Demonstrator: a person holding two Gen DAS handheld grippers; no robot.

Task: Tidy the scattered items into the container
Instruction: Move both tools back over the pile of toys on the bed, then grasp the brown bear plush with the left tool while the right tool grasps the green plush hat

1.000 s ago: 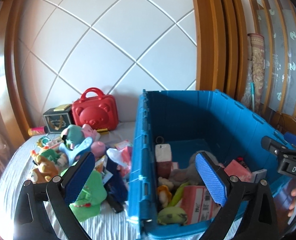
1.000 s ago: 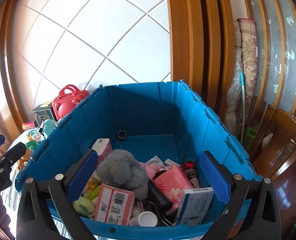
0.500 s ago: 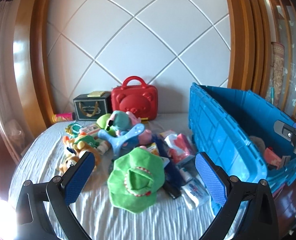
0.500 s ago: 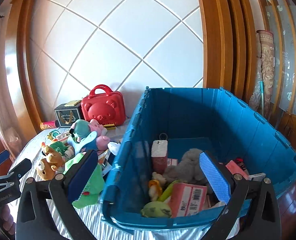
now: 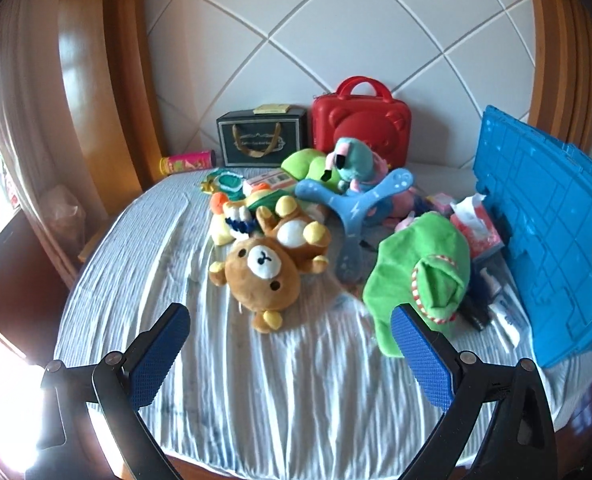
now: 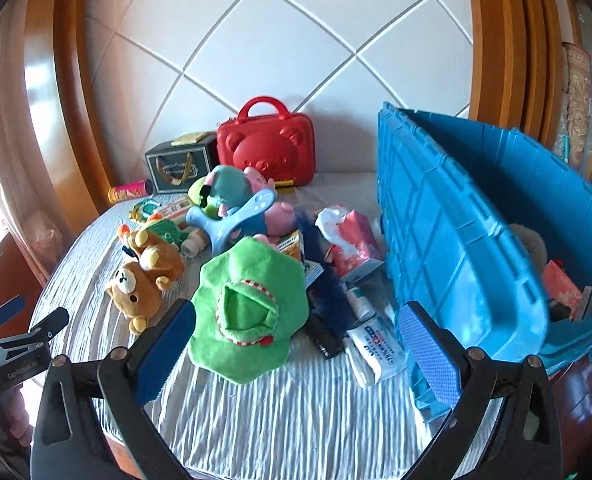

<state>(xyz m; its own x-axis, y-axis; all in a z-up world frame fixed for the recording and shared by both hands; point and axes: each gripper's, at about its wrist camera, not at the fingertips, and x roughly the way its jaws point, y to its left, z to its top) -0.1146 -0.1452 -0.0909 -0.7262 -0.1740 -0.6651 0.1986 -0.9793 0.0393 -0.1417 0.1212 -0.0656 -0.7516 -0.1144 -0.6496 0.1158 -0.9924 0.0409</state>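
Over the striped bedsheet, the left wrist view shows the left gripper spread wide and holding nothing, with the brown bear plush lying just ahead between its blue pads. A green plush hat sits to the right, near the blue container at the bed's edge.

From the right wrist view, the right gripper is likewise spread and empty, the green plush hat directly ahead. A toothpaste tube lies beside the blue container, which already holds several items.
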